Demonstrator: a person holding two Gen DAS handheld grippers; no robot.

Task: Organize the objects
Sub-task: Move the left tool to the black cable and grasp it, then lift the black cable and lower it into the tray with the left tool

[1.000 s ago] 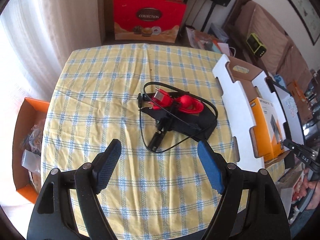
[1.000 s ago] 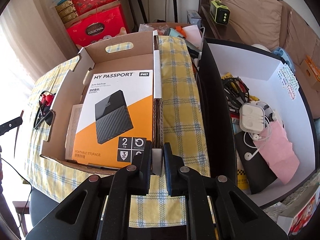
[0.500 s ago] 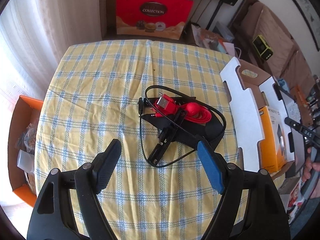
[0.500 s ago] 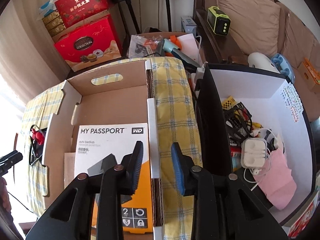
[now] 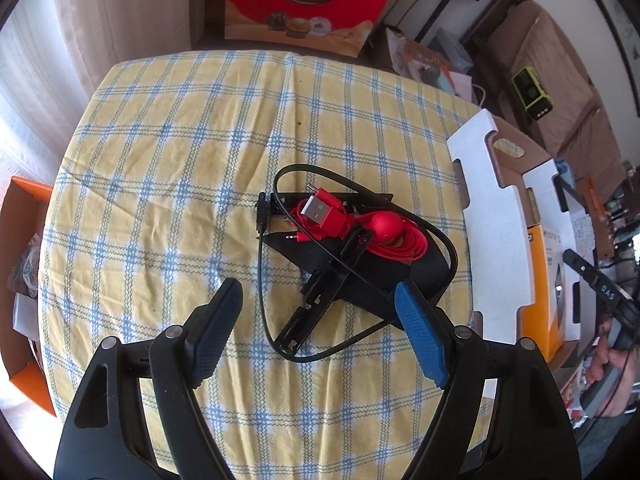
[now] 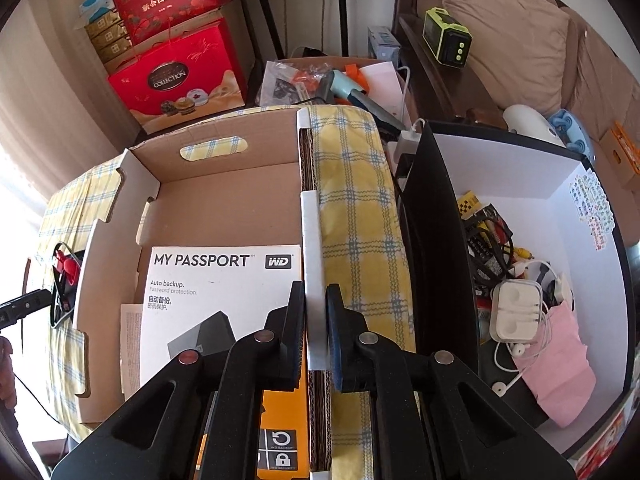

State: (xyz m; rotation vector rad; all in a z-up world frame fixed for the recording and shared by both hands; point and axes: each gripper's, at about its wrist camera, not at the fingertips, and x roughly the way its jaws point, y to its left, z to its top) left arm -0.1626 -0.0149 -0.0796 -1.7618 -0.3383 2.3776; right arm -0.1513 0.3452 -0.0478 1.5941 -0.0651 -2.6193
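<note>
- The left gripper (image 5: 318, 326) is spread wide above the table, its blue-padded fingers (image 5: 420, 336) holding nothing.
- Between and just beyond those fingers lies a tangle: a red USB cable (image 5: 340, 220) coiled on a black bracket-like part (image 5: 340, 268), with a black cable (image 5: 360, 196) looping around both.
- The right gripper (image 6: 316, 334) has its jaws nearly pressed together on the white-edged side wall of the cardboard box (image 6: 310, 240); the wall sits between the pads, though actual contact is hard to confirm.
- Inside that box lies a white and orange "My Passport" WD hard-drive package (image 6: 216, 276), its lower part covered by the right gripper.
- Beside the package's left edge a sheet of printed paper (image 6: 131, 344) shows only as a strip.
- To the right of the cardboard box, a strip of cloth apart, stands a black bin with a white interior (image 6: 520, 168); it holds white earphones in a case (image 6: 516, 312), a pink pouch (image 6: 560, 356) and mixed wires too jumbled to sort out.
- The table wears a yellow cloth with blue checks (image 5: 200, 152).
- Behind the table stands a red "Collection" gift box (image 5: 308, 4); a sofa with brown cushions (image 6: 516, 28) runs along the right, and an orange box (image 5: 24, 216) sits at the left, cut off by the frame.
</note>
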